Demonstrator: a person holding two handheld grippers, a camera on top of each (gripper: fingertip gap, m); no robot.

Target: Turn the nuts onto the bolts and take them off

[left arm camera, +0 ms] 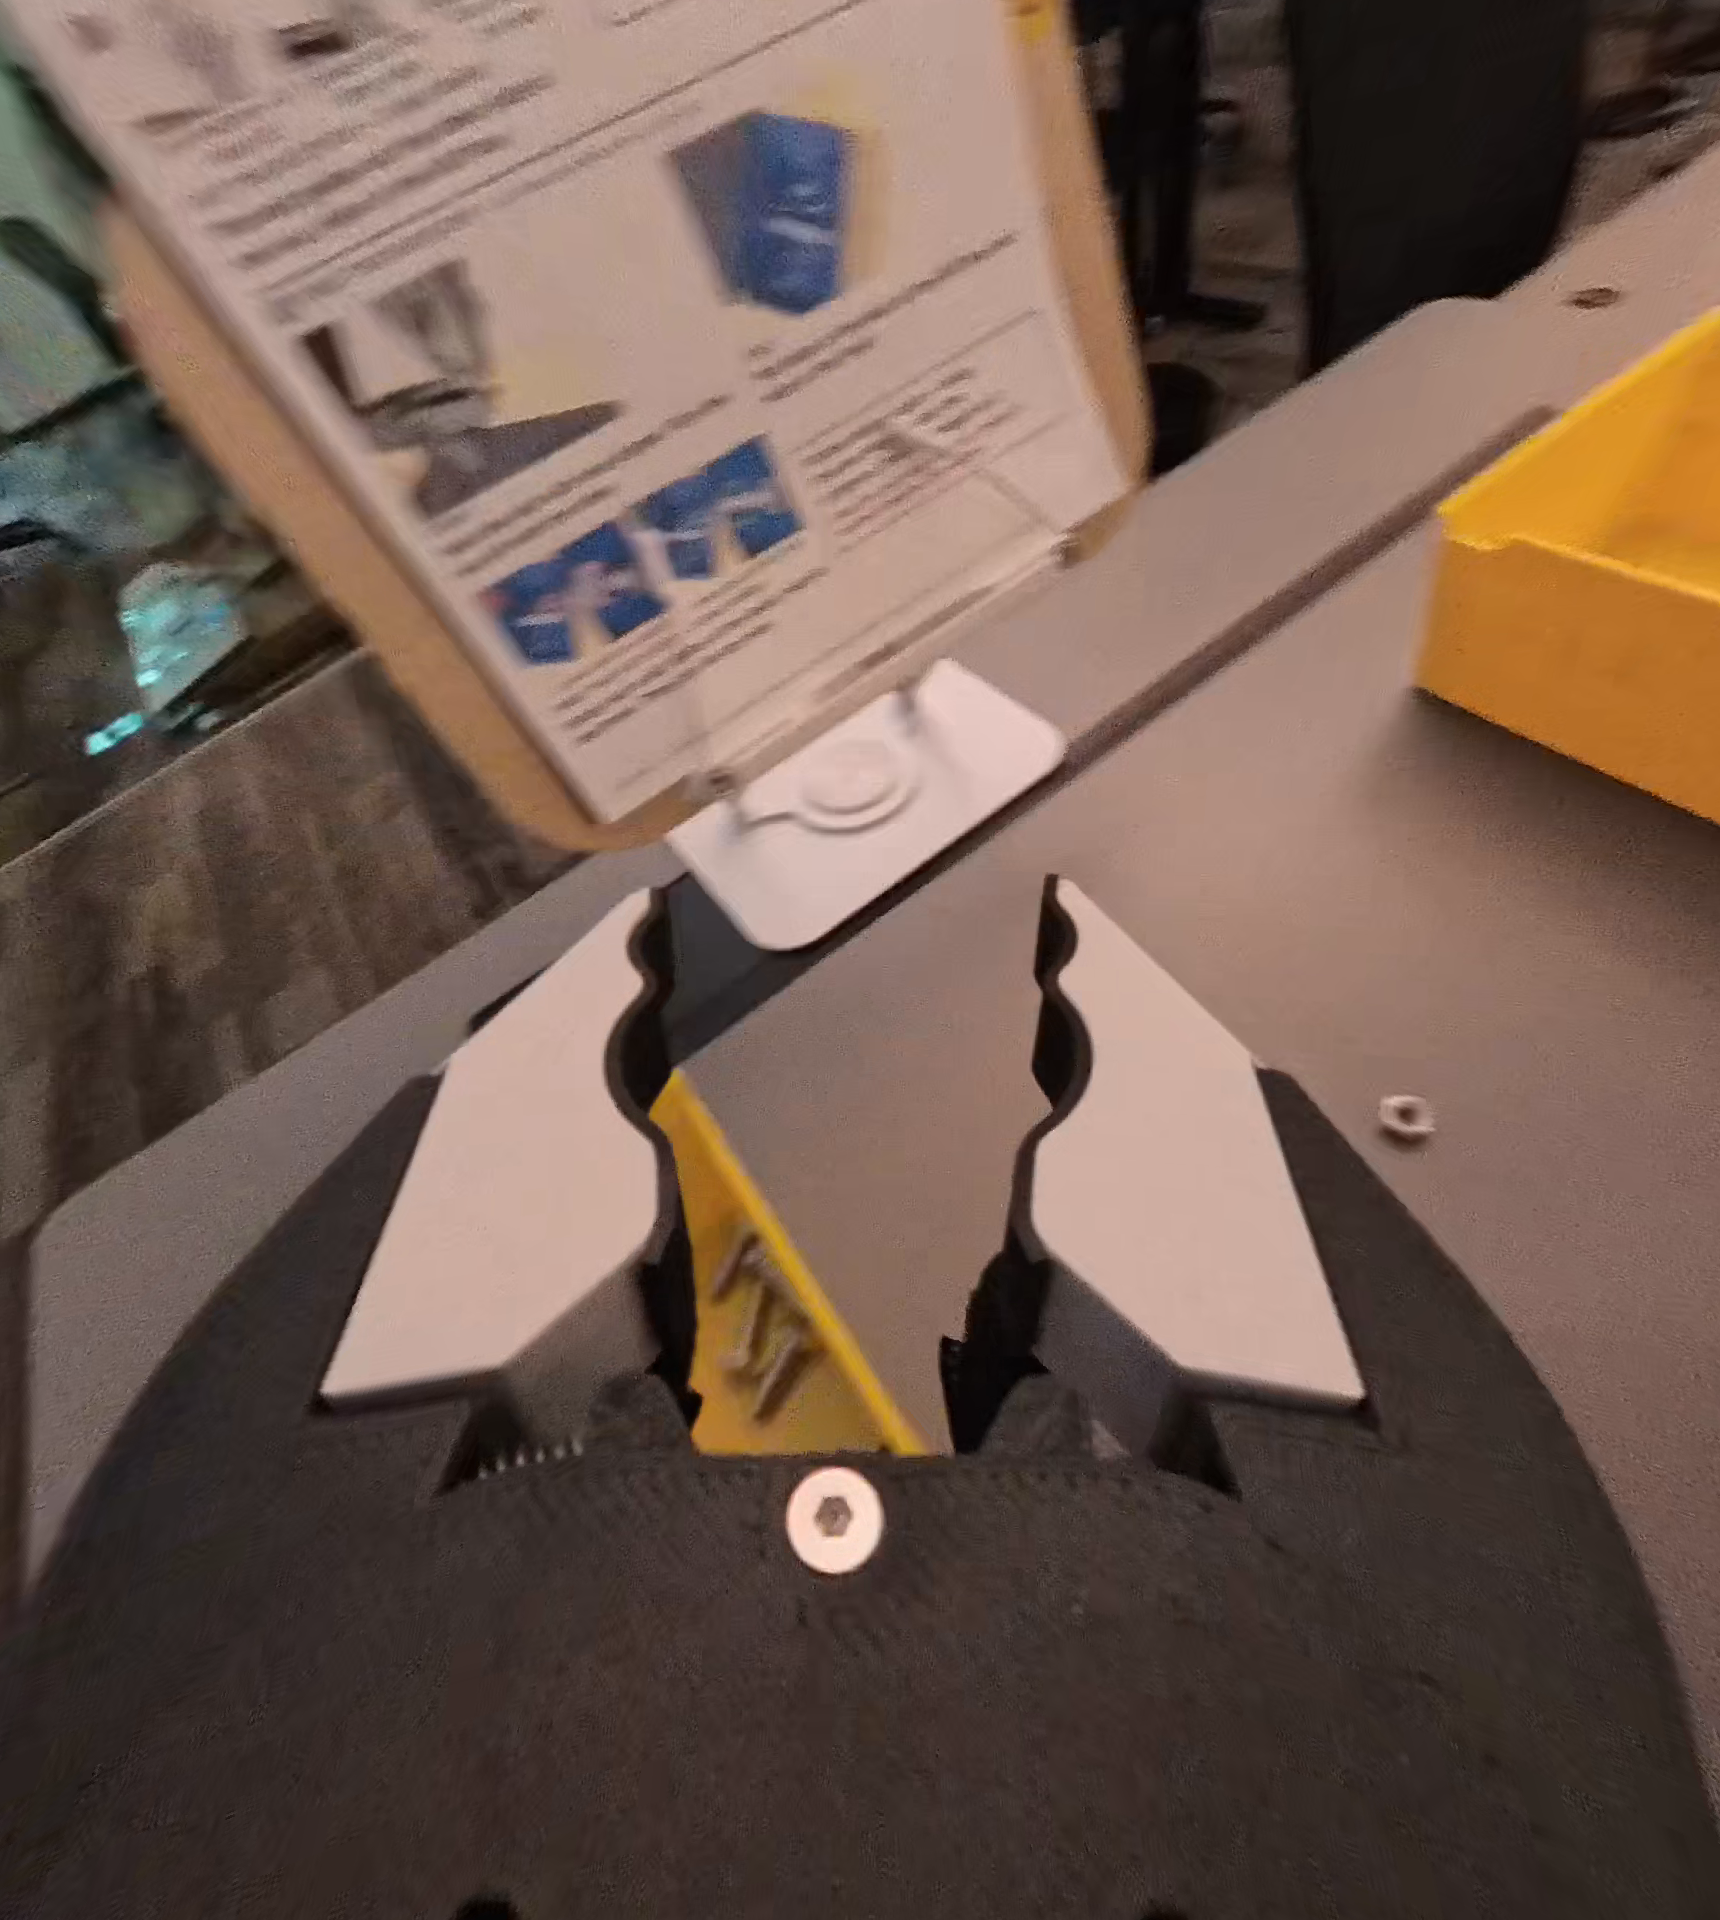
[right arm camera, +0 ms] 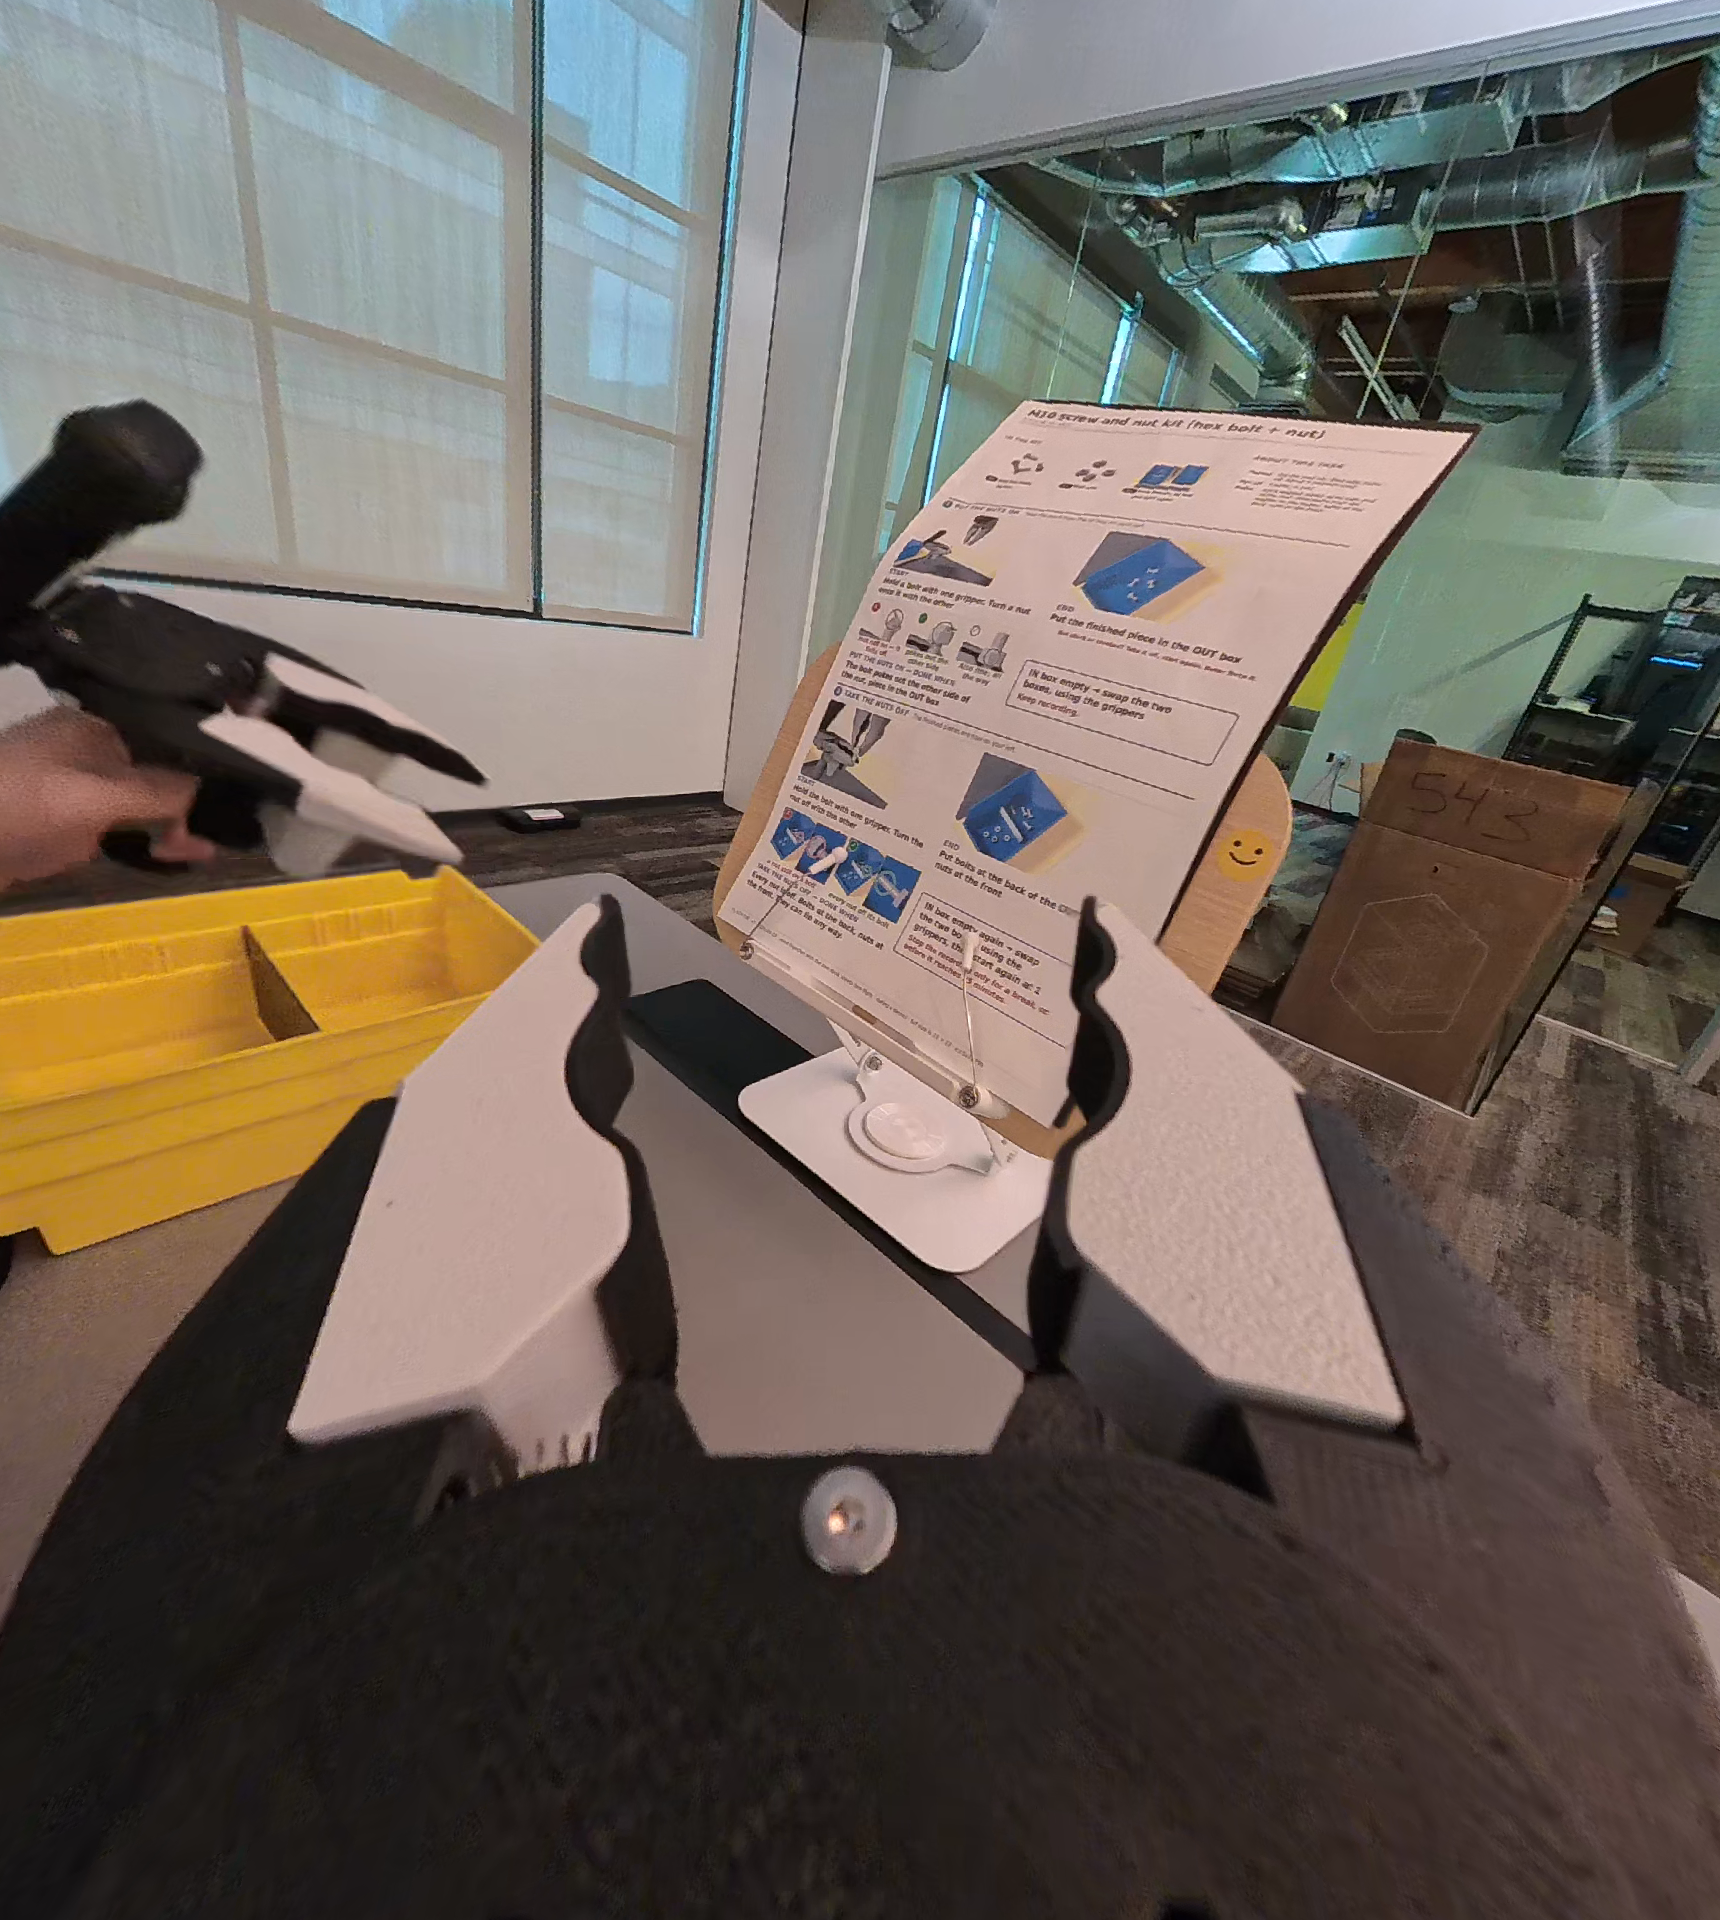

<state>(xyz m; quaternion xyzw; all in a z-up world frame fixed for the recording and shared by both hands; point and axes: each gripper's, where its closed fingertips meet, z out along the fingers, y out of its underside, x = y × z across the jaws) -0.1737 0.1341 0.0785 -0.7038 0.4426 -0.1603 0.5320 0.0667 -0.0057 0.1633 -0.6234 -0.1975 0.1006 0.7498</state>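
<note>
Close in, between the spread, empty fingers of the left gripper [left arm camera: 851,1049]: a few steel bolts [left arm camera: 762,1325] lying loose in a yellow bin [left arm camera: 700,1143], small, rigid and likely slick, so best pinched across the shank or head (threads give some bite). Just right on the grey table [left arm camera: 1458,883], well apart from any bolt: one tiny nut [left arm camera: 1407,1114], light, prone to skid, best taken by its flats. Farther off: right gripper [right arm camera: 851,1049] also gaping with nothing held, then a second yellow bin [right arm camera: 212,1039] and the instruction sheet [right arm camera: 1043,727] on its stand.

Window daylight; left view motion-blurred, right sharper, wide-angle edges bent.
</note>
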